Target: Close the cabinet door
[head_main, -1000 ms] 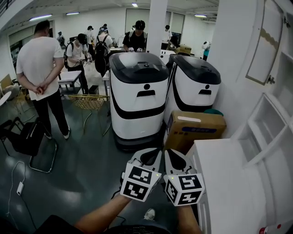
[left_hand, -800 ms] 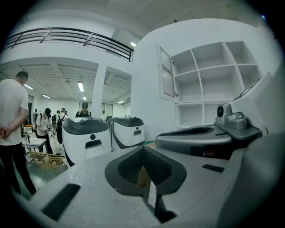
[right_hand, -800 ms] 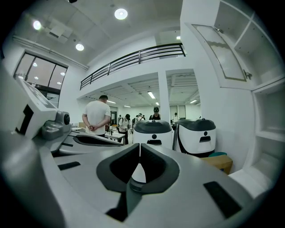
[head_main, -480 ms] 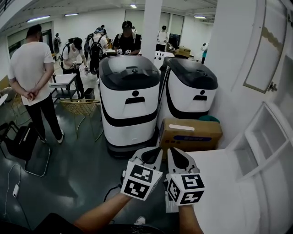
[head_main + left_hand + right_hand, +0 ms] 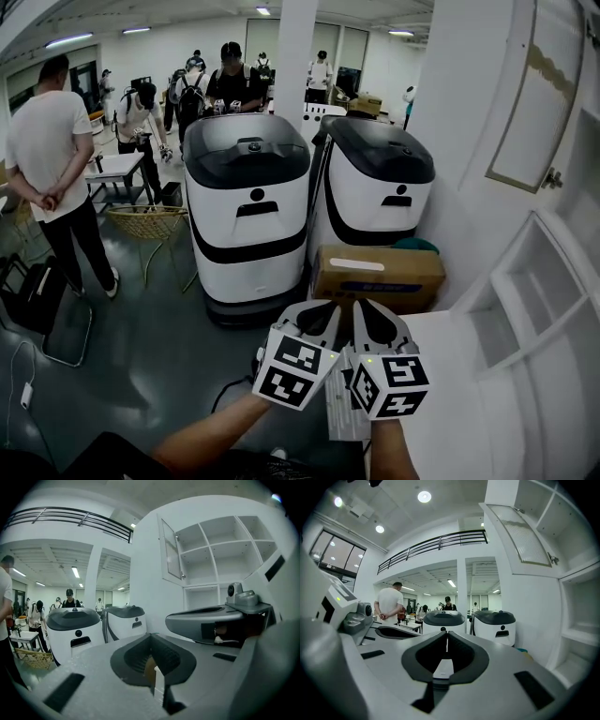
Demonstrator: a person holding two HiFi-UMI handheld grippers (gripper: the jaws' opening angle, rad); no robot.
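Observation:
The white cabinet [image 5: 525, 291] with open shelves stands at the right, above a white counter [image 5: 450, 375]. Its glass-panelled door [image 5: 539, 94] hangs swung out and open; the door [image 5: 171, 550] also shows in the left gripper view, and the door [image 5: 525, 536] in the right gripper view. My left gripper [image 5: 317, 309] and right gripper [image 5: 367, 307] are held side by side, low in the head view, left of the counter and well short of the door. The left gripper [image 5: 151, 637] and the right gripper [image 5: 446, 634] are both shut with nothing between their jaws.
Two white service robots [image 5: 248, 206] [image 5: 375, 187] stand ahead with a cardboard box [image 5: 375, 277] in front of the right one. A wire basket chair [image 5: 150, 225], a black chair [image 5: 37, 300] and several people [image 5: 47, 159] are at the left. Papers [image 5: 342, 412] lie by the counter's edge.
Both grippers have travelled together toward the right. The robots, box and people have slid left in the head view, and the counter and cabinet now fill more of the right side.

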